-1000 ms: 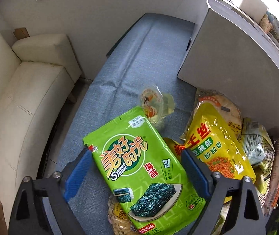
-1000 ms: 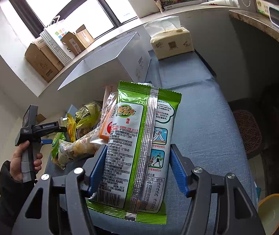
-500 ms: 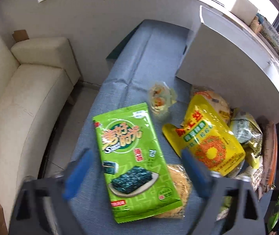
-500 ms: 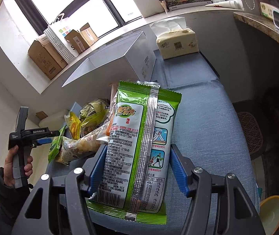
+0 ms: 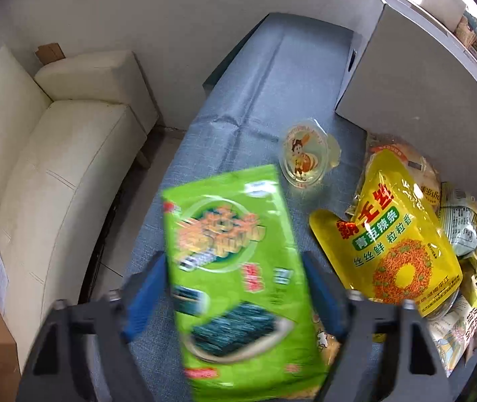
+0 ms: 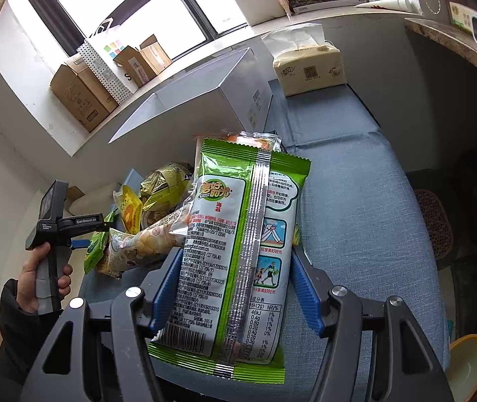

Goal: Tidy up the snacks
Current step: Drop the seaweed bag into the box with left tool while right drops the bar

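Right tongs (image 6: 236,288) clamp a seaweed pack (image 6: 238,251) above the worktop's (image 6: 355,181) near edge; left tongs (image 5: 235,298), wide, straddle a second pack (image 5: 238,268). Risk: the glossy film slipping free.

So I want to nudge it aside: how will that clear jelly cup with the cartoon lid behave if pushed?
The clear jelly cup lies tipped on its side on the blue cloth, so it will probably roll. It looks small and light, likely skidding easily.
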`<action>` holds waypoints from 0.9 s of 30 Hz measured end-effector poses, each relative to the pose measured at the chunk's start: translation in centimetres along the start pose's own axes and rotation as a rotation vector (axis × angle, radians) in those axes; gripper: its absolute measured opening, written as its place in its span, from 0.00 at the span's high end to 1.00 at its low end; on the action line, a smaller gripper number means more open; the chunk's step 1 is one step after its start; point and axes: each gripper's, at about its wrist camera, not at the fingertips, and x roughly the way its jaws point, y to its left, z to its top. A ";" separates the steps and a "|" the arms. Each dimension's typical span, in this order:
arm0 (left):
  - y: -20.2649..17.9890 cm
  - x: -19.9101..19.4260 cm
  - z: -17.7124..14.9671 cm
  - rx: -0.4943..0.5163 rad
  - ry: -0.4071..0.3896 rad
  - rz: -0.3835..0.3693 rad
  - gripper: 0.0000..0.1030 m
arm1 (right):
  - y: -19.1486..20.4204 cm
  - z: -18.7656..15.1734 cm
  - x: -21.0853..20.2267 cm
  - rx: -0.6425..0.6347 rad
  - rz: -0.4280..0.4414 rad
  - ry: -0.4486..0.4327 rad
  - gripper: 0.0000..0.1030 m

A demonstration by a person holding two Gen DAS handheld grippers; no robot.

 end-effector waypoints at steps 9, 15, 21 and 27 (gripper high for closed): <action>0.5 -3.6 -1.3 0.027 -0.084 -0.030 0.35 | 0.5 0.0 0.1 -0.023 0.008 0.001 0.35; -0.5 -8.6 -1.5 0.088 -0.214 -0.092 0.34 | 1.3 1.0 -0.4 -0.055 0.023 -0.031 0.35; -4.8 -15.8 0.9 0.264 -0.424 -0.196 0.34 | 4.1 6.4 -0.9 -0.103 0.057 -0.117 0.35; -9.4 -20.6 7.3 0.382 -0.581 -0.261 0.34 | 8.7 14.2 0.7 -0.187 0.058 -0.212 0.34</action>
